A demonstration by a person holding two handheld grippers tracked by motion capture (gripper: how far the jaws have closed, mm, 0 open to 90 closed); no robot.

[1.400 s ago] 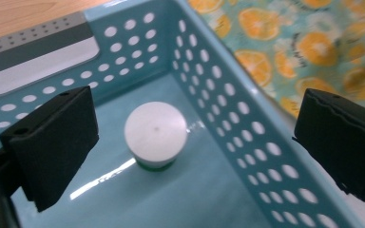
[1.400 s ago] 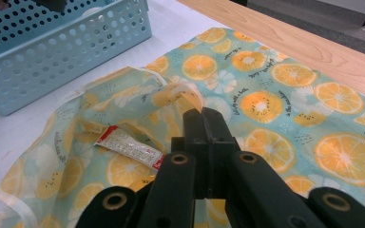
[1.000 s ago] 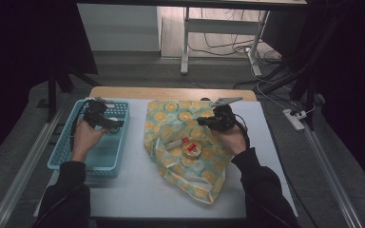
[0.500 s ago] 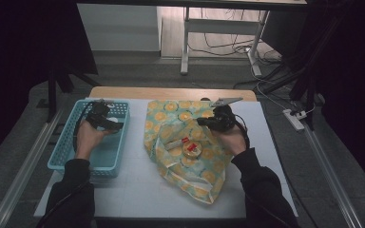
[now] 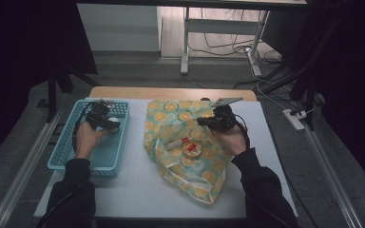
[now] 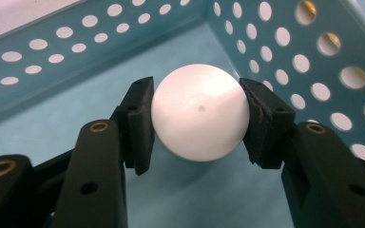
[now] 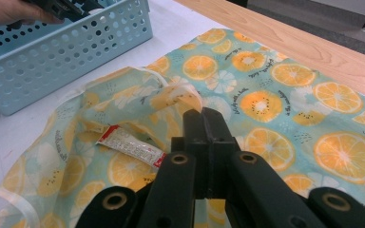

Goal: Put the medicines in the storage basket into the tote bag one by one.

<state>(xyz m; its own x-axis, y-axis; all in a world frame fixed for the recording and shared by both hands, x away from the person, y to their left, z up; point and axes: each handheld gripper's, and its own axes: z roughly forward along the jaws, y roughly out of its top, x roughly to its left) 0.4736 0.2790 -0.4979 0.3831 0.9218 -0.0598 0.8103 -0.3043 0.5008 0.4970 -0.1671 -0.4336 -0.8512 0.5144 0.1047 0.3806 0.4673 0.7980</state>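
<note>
Your left tongs [image 6: 197,111] have just been closing around the white ball [image 6: 199,111], which sits in the middle of the left gripper view, low in a corner of the blue basket [image 5: 66,152]; the pads now look to be touching its two sides, so you seem to have a grip on it, though it is not yet lifted clear of the basket floor as far as one can judge. In the high view that basket stands at the left of the worktop [image 5: 138,190], with your left hand [image 5: 86,140] reaching into it, and besides the ball nothing else can be made out inside. Your right tongs [image 7: 208,124] are closed, and whether they pinch the orange-print cloth [image 5: 190,180] spread at the centre of the frame cannot be told. On that cloth lie a small red-and-white sachet [image 7: 130,146] and a round yellow item [image 5: 190,149] with a red mark. So the pick is barely begun: by the look of it, what remains is to carry the ball over to the cloth and then gather the cloth around its contents.
</note>
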